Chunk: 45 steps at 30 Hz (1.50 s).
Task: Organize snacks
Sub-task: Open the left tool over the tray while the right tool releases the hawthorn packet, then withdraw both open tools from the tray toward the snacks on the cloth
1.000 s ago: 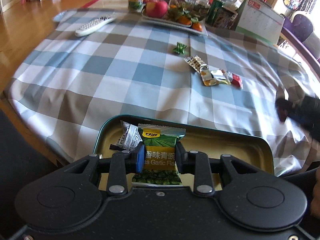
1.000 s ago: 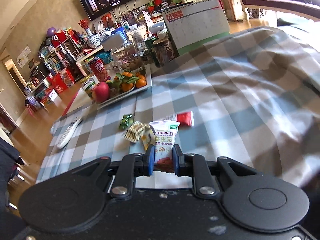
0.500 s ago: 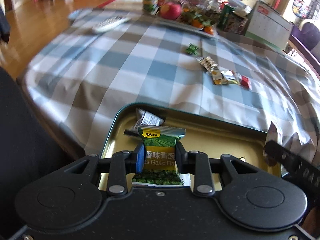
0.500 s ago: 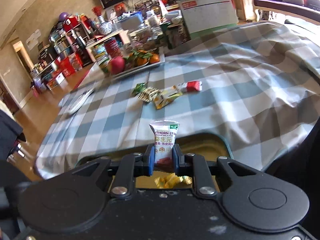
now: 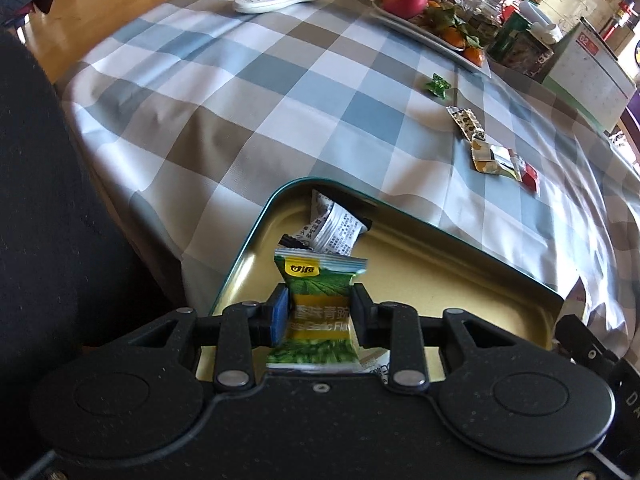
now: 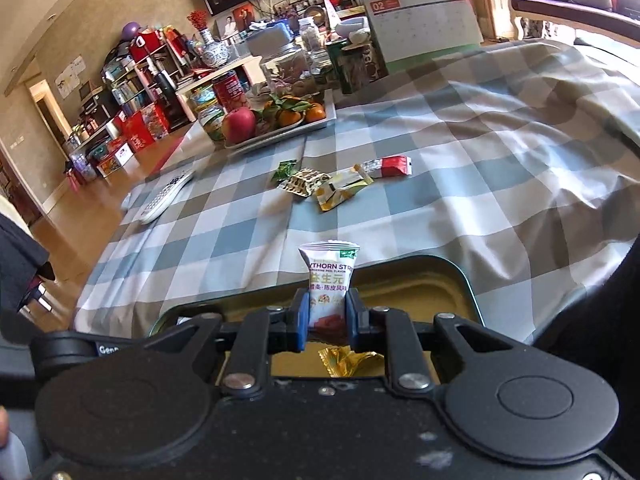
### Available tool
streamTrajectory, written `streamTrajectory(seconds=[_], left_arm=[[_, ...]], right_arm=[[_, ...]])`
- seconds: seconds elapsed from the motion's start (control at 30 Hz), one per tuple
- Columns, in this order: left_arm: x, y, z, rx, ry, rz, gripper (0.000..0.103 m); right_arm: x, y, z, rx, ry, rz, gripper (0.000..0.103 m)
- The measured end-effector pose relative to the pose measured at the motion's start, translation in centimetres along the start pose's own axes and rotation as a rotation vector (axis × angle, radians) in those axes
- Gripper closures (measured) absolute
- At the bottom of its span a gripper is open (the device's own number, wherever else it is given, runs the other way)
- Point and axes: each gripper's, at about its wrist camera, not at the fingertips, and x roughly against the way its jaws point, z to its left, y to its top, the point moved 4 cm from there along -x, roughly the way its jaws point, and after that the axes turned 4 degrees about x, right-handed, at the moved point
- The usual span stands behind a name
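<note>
Both tongs hang over the open tin [image 5: 256,236] at the near edge of the bench [image 5: 248,92], each with a snack. The left tongs [image 5: 320,312] have the green garlic-pea packet [image 5: 320,292] between their pads; the jaws have just been easing apart, and the packet sits loosely, the right pad barely on it. The right tongs [image 6: 324,316] are clamped tight on the white hawthorn-strip packet [image 6: 330,280], upright above the tin's far rim. Inside the tin lie a white wrapper [image 5: 336,228] at the far left corner and a gold one [image 6: 348,360] under the right tongs. Four loose snacks [image 6: 340,178] wait farther out on the checked cloth.

The risk, I'd say, is in the release. The pea packet could slip early and tip against the left wall or over it. The hawthorn packet sits close to the rim, so letting go there could drop it onto the cloth. With both tools crowded over one tin, they may also knock each other.
</note>
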Motion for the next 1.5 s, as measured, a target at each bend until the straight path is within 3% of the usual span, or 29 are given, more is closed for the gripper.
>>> streamTrajectory(seconds=[0.1, 0.33, 0.63, 0.97, 1.2, 1.5], left_arm=[[0.2, 0.0, -0.3, -0.017, 0.007, -0.019, 0.051], [0.7, -0.7, -1.6, -0.112, 0.035, -0.064, 0.05], [0.9, -1.5, -3.2, -0.217, 0.037, -0.092, 0.05], [1.0, -2.0, -3.9, -0.273, 0.052, -0.107, 0.049], [0.8, -2.2, -4.2, -0.292, 0.059, -0.105, 0.049], [0.7, -2.4, -4.3, -0.308, 0.064, -0.098, 0.049]], right_arm=[[-0.1, 0.0, -0.2, -0.015, -0.005, 0.005, 0.082], [-0.1, 0.2, -1.0, -0.069, -0.037, 0.007, 0.082], [-1.0, 0.1, -3.3, -0.202, -0.073, 0.081, 0.082], [-0.9, 0.1, -3.1, -0.179, -0.095, 0.065, 0.079], [-1.4, -0.2, -2.8, -0.164, -0.086, 0.108, 0.078], [-1.7, -0.6, -1.5, -0.065, -0.094, 0.128, 0.072]])
